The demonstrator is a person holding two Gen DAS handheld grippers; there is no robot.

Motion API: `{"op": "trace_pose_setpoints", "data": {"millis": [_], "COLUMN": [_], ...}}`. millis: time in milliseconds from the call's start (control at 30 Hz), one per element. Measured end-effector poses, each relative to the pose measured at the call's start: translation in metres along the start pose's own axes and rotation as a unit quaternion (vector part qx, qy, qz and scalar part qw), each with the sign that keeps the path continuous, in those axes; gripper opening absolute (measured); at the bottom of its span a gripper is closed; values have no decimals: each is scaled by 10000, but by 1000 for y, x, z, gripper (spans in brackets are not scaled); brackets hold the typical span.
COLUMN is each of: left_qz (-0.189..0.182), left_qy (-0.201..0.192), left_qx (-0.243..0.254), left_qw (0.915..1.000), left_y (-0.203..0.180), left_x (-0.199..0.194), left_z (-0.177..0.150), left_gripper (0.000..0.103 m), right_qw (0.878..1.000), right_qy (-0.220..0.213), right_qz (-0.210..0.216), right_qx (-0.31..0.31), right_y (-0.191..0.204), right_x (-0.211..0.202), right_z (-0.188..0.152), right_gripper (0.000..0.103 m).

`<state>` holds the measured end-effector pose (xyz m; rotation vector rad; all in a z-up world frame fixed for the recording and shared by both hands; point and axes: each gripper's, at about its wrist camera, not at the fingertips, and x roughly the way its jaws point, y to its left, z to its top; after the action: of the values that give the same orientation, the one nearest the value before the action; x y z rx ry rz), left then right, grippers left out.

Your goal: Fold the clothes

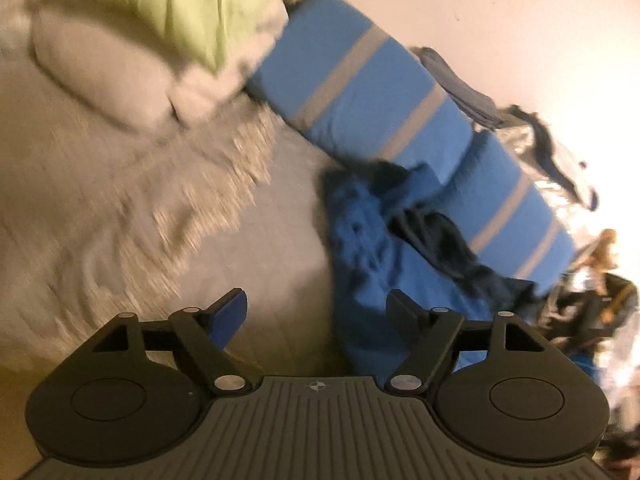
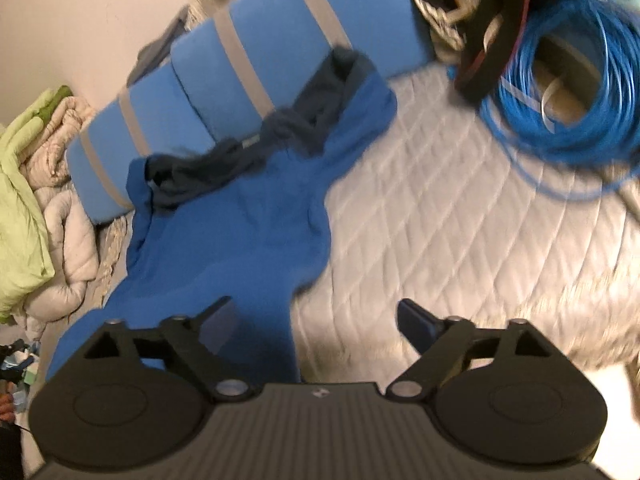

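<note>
Left wrist view: the left tongs (image 1: pixel 316 312) stand apart, nothing between them. One blue garment (image 1: pixel 360 240) lies crumpled at centre right on the bed (image 1: pixel 280 220), one dark garment (image 1: pixel 440 236) across it, two blue striped pillows (image 1: pixel 360 76) behind.

Right wrist view: the right tongs (image 2: pixel 316 320) gape wide, empty, over the blue garment's (image 2: pixel 240 232) lower edge. Only here shows one coil of blue cable (image 2: pixel 568 80), upper right.

Quick count: two striped blue pillows (image 2: pixel 224 80) ahead of the tongs, one blue garment (image 2: pixel 240 232) under them, one dark garment (image 2: pixel 248 152) on it, one blue cable coil (image 2: pixel 568 92) off right, one green blanket (image 2: pixel 20 200) left.
</note>
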<state>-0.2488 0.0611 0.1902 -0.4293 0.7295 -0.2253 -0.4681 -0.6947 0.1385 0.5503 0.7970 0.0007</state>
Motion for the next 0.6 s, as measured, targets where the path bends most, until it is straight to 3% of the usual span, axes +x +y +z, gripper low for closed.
{"op": "trace_pose_setpoints", "data": {"millis": [133,333,600], "left_qz": [64,-13,-505], "left_qy": [-149,-312,-357], "left_qx": [554,881,1136], "left_qw": [9983,9956,9916], "left_y": [-25,-51,-81], "left_x": [-11,-33,-63], "left_z": [26,65,94], "left_gripper": [78,78,78], "right_qw": [9981,9896,9829], "right_qy": [-356,-911,-1445], "right_qz": [-22,-206,-406], "right_qx": [-512,-1091,-1062], "right_y": [19,47,62], "right_x": [-22,-63,-116], "right_z": [34,85,133], "right_gripper": [103,103,103]}}
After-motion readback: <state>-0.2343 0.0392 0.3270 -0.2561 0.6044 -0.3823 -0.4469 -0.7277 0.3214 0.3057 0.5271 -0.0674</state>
